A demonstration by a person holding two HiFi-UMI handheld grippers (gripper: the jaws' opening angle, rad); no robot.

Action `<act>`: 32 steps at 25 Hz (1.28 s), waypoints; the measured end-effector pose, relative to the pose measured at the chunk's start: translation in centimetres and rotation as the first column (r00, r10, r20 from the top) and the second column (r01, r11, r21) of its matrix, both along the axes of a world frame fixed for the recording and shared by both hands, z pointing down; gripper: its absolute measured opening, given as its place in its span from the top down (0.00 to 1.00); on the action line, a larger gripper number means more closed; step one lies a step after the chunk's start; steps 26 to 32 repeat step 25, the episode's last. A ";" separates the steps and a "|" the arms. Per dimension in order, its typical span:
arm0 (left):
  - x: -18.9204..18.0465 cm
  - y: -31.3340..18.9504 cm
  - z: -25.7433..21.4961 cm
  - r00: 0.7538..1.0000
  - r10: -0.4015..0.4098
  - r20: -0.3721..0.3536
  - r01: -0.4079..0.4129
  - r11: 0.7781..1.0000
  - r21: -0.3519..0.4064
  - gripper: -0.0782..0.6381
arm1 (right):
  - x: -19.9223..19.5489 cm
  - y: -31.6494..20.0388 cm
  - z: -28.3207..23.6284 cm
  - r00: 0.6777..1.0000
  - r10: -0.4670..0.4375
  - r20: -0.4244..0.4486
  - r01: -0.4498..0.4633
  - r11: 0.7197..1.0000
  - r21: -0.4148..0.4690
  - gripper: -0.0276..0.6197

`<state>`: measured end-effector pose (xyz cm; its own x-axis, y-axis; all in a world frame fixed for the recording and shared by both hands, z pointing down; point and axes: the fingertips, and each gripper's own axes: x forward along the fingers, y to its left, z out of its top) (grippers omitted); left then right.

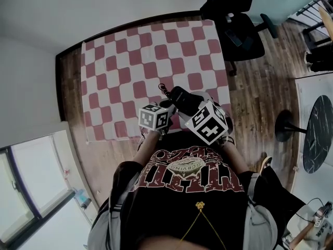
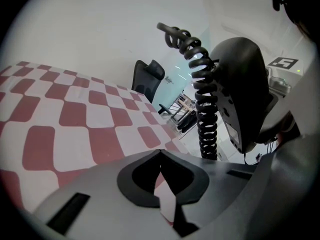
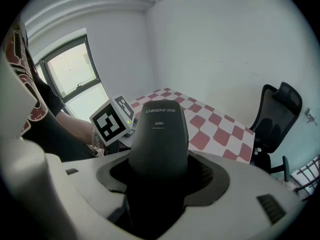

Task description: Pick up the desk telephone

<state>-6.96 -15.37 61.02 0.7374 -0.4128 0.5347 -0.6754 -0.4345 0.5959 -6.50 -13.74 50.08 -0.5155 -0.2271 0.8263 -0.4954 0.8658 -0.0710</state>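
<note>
The black telephone handset (image 1: pixel 183 99) is off the table, above the near edge of the checkered cloth (image 1: pixel 135 61). My right gripper (image 1: pixel 190 105) is shut on it; in the right gripper view the handset (image 3: pixel 159 134) stands up between the jaws, its printed back facing the camera. A black coiled cord (image 1: pixel 165 91) runs from it. In the left gripper view the handset (image 2: pixel 242 94) and cord (image 2: pixel 205 99) hang close at the right. My left gripper (image 1: pixel 165 108) is beside the right one, and its jaws (image 2: pixel 162 184) are shut with nothing in them. No telephone base is in sight.
The red and white cloth covers a wooden table (image 1: pixel 70 72) set against a white wall. A black office chair (image 1: pixel 234 25) stands off the table's far right corner. A round dark side table (image 1: pixel 317 134) stands at the right, a window (image 1: pixel 31 191) at the left.
</note>
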 end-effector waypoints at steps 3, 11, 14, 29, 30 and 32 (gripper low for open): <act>0.1 0.1 0.0 1.000 0.003 -0.001 -0.003 1.000 -0.003 0.89 | 0.0 0.0 0.0 1.000 -0.002 -0.003 0.002 1.000 0.000 0.51; 0.0 0.1 0.0 1.000 0.000 0.002 0.000 1.000 -0.001 0.89 | 0.1 0.2 0.1 1.000 -0.001 -0.008 0.001 1.000 -0.003 0.51; 0.1 0.2 0.0 1.000 0.000 0.003 0.000 1.000 0.001 0.89 | 0.1 0.3 0.0 1.000 -0.002 -0.004 0.002 1.000 -0.002 0.51; -0.2 0.2 0.1 1.000 -0.017 -0.013 0.017 1.000 -0.011 0.89 | 0.1 0.2 0.0 1.000 -0.006 -0.019 0.006 1.000 0.003 0.51; -0.2 0.2 0.1 1.000 -0.017 -0.013 0.017 1.000 -0.011 0.89 | 0.1 0.2 0.0 1.000 -0.006 -0.019 0.006 1.000 0.003 0.51; -0.2 0.2 0.1 1.000 -0.017 -0.013 0.017 1.000 -0.011 0.89 | 0.1 0.2 0.0 1.000 -0.006 -0.019 0.006 1.000 0.003 0.51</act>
